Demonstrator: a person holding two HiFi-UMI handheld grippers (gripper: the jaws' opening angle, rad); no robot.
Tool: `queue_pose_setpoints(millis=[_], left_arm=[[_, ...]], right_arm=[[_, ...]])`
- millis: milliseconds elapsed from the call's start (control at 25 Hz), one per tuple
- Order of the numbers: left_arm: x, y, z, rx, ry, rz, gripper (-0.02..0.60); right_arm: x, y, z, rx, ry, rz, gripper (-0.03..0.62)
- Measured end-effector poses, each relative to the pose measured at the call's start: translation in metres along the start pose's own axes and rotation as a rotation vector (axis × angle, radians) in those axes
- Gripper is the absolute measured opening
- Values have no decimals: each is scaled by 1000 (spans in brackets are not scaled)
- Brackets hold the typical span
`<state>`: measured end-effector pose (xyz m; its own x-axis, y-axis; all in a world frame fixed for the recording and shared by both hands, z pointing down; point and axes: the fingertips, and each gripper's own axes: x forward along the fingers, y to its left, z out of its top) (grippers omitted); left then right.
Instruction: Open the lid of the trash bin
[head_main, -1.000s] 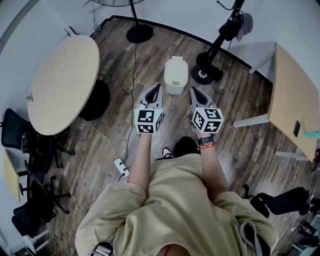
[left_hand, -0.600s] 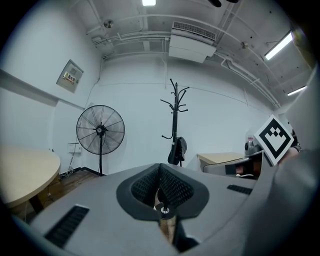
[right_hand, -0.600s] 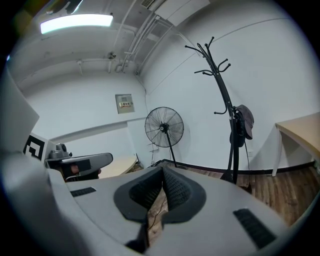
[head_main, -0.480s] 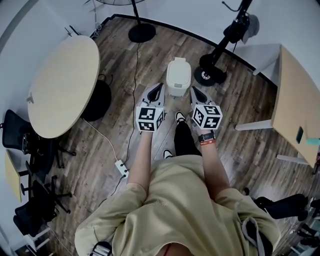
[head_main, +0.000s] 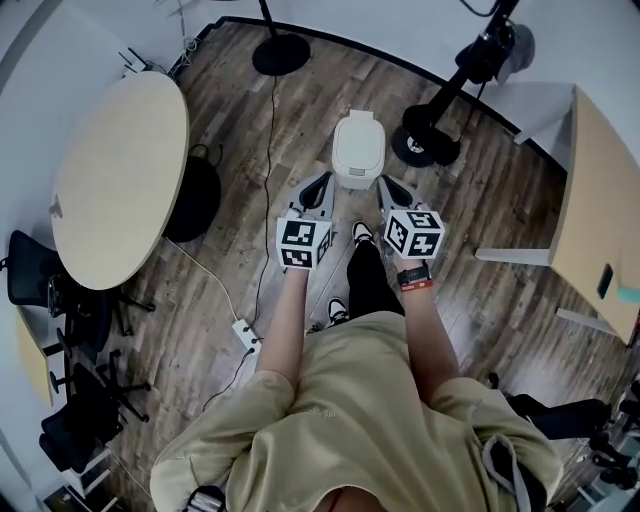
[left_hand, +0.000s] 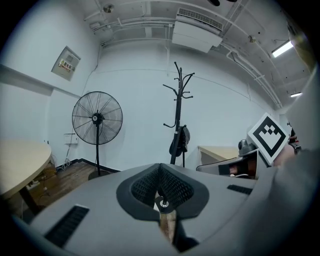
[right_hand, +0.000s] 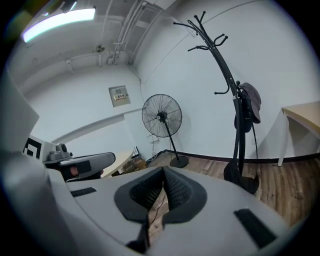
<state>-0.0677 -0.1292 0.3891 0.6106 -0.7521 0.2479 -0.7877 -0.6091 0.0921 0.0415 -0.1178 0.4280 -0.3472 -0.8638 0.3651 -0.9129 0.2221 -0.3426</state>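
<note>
Head view: trash bin (head_main: 357, 148) beyond closed left hand-held gripper (head_main: 320, 186), closed right hand-held gripper (head_main: 386, 186).

trash bin (head_main: 357, 148): off-white
left gripper (head_main: 321, 180): grey, cube with black-and-white square markers
right gripper (head_main: 384, 182): grey, black-and-white markers
floor (head_main: 310, 100): brown wood planks
round table (head_main: 115, 170): pale beige
shirt (head_main: 360, 400): khaki
fan (left_hand: 97, 119): black
coat stand (left_hand: 176, 100): black

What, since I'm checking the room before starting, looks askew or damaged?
Nothing stands out. The trash bin stands upright, lid shut, ahead of the left gripper and right gripper, both with jaws together. A cable trails across the floor to a power strip.
</note>
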Motion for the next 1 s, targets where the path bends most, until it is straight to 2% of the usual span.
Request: queue_pose_setpoints(millis=[520,1000], left_arm=[[76,35,-39,-75,61,19,23],[130,55,-59,-101,73,27,23]], right_arm=[[76,-48,-19,31,97,27,2],[136,-78,-46,88,163,123,2]])
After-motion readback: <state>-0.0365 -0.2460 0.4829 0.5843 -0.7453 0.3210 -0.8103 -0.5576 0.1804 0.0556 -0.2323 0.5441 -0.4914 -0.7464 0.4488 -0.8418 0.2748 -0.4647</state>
